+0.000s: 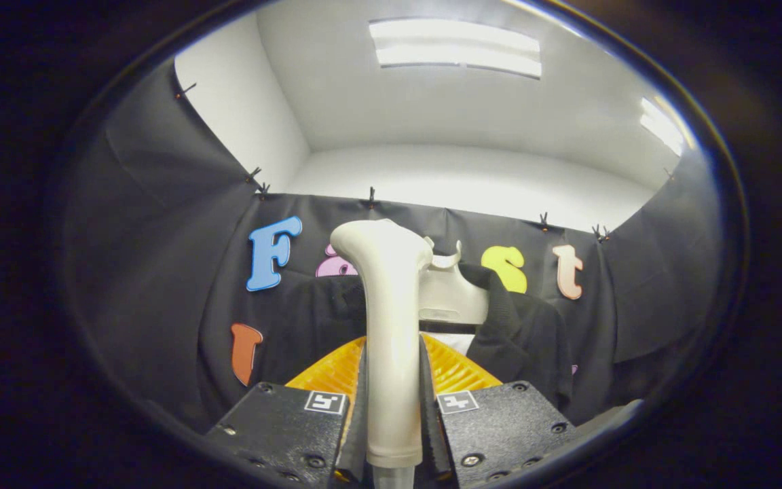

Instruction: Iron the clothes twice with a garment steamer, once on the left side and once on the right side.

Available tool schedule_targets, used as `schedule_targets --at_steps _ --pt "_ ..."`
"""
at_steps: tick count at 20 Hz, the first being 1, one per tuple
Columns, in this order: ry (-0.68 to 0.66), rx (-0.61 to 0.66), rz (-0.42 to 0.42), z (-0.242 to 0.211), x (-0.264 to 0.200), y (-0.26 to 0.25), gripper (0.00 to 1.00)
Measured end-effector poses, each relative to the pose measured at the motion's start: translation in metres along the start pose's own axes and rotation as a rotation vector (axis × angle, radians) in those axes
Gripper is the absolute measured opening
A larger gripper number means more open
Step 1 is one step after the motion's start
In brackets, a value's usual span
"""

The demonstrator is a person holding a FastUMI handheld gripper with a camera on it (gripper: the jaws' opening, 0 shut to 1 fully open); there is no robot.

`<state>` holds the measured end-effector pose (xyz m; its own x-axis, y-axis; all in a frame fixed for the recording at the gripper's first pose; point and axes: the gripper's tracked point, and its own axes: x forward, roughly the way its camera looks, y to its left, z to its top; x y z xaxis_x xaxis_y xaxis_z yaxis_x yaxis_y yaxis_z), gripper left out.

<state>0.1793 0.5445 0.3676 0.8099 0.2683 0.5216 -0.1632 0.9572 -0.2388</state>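
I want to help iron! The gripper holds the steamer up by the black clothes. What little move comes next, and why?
Probably ease the steamer, clamped in the gripper, forward onto one side of the black garment. Its head seems to sit in front of the collar, not on a side.

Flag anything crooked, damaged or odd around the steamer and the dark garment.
Nothing stands out. The claw is shut on the steamer, which stands upright between its fingers; beyond it the dark garment hangs on its hanger.
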Motion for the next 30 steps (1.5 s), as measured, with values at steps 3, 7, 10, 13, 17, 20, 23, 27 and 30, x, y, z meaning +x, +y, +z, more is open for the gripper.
schedule_targets --at_steps 3,7,10,13,17,20,23,27,30 --pt "-0.002 -0.042 -0.021 -0.012 0.002 0.006 0.36" --pt "-0.004 -0.083 -0.038 -0.024 -0.004 0.008 0.36" --pt "0.02 -0.091 -0.016 -0.037 -0.016 0.014 0.36" --pt "0.033 -0.11 -0.03 -0.046 -0.03 0.009 0.36" --pt "0.082 -0.102 -0.016 -0.063 -0.048 0.01 0.36" --pt "0.108 -0.102 -0.016 -0.074 -0.063 0.008 0.36" --pt "0.142 -0.117 -0.001 -0.089 -0.079 0.013 0.36" --pt "0.2 -0.128 0.012 -0.112 -0.103 0.017 0.36" --pt "0.24 -0.136 0.03 -0.128 -0.122 0.022 0.36"
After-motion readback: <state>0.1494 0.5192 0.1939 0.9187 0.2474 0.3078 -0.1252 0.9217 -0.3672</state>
